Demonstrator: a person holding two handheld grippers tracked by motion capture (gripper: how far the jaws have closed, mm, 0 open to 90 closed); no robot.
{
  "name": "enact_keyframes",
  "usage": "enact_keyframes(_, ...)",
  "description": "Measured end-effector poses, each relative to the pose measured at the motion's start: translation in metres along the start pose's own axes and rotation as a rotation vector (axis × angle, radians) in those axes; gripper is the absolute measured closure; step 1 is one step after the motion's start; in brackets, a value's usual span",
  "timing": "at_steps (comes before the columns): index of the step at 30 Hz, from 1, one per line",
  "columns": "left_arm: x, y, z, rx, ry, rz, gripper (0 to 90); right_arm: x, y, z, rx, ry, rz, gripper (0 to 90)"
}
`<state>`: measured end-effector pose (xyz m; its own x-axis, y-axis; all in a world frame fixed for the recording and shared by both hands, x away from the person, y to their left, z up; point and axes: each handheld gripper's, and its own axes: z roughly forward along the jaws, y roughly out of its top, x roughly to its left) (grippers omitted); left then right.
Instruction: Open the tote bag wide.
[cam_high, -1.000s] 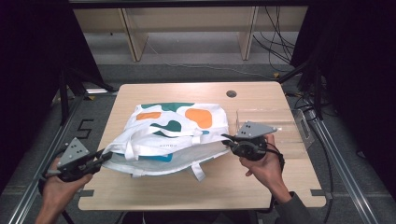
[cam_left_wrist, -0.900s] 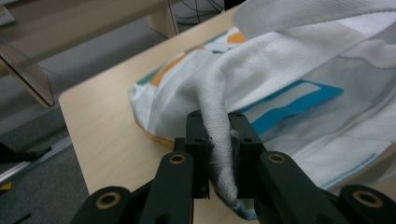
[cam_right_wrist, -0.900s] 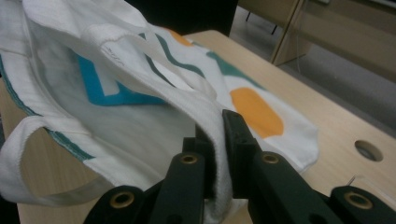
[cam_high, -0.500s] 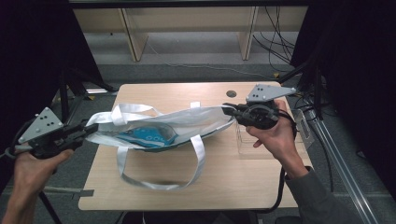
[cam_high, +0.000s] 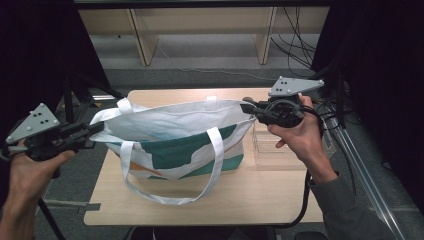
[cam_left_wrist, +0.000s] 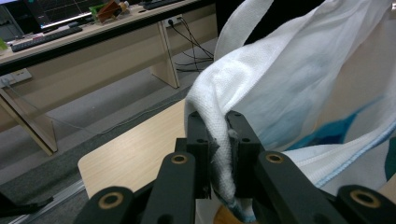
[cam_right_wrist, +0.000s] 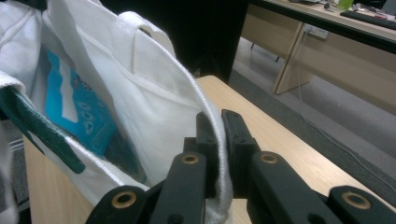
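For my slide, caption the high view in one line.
Both grippers, left and right, pinch a tote bag's top corners, holding it above the table.

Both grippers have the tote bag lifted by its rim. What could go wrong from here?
1. The left gripper and right gripper each pinch only a thin fold at the rim of the tote bag; the cloth may slip out under load.
2. The long handle droops onto the table and might snag or drag.
3. The bag's lower edge hangs close to the clear plastic box; swinging right could knock it.
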<state>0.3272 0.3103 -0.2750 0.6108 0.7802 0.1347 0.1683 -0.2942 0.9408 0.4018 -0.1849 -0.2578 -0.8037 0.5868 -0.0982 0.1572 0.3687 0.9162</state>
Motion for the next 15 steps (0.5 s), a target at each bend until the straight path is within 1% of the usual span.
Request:
enact_keyframes(1,0.0,-0.001,0.002,0.002,0.004,-0.002,81.3,0.0,0.0,0.0,0.0,0.0,0.0,86.7)
enact_keyframes(2,0.0,-0.002,0.005,0.002,0.008,0.001,81.2,-0.002,-0.001,0.001,0.008,-0.002,-0.022,86.8)
enact_keyframes(3,0.001,-0.003,0.009,0.011,0.012,-0.001,81.2,-0.001,-0.003,0.002,0.019,-0.009,0.017,86.7)
enact_keyframes(4,0.001,-0.003,0.01,0.015,0.014,-0.001,81.1,-0.003,-0.006,0.005,0.022,-0.002,0.005,86.7)
enact_keyframes(5,0.002,-0.005,0.013,0.02,0.014,-0.004,81.1,-0.003,-0.008,0.005,0.023,-0.009,0.02,86.7)
enact_keyframes(6,0.003,-0.006,0.016,0.023,0.015,-0.004,81.1,-0.005,-0.01,0.007,0.011,-0.015,0.017,86.7)
enact_keyframes(7,0.004,-0.007,0.019,0.021,0.016,-0.002,81.0,-0.007,-0.013,0.01,0.026,-0.014,0.022,86.7)
enact_keyframes(8,0.004,-0.008,0.021,0.031,0.019,-0.002,81.0,-0.007,-0.013,0.01,0.026,-0.014,0.022,86.7)
enact_keyframes(10,0.007,-0.011,0.025,0.038,0.018,-0.012,81.0,-0.009,-0.017,0.014,0.034,-0.024,0.031,86.7)
enact_keyframes(11,0.008,-0.013,0.027,0.04,0.018,-0.016,81.0,-0.01,-0.02,0.018,0.039,-0.022,0.023,86.7)
enact_keyframes(12,0.01,-0.015,0.029,0.047,0.021,-0.017,81.0,-0.01,-0.02,0.018,0.039,-0.022,0.023,86.7)
enact_keyframes(13,0.011,-0.018,0.031,0.056,0.02,-0.017,80.9,-0.01,-0.022,0.024,0.041,-0.021,0.023,86.7)
enact_keyframes(14,0.013,-0.02,0.033,0.062,0.02,-0.029,80.9,-0.01,-0.022,0.024,0.041,-0.021,0.023,86.7)
enact_keyframes(15,0.014,-0.024,0.036,0.063,0.024,-0.034,80.9,-0.009,-0.023,0.025,0.054,-0.019,0.024,86.7)
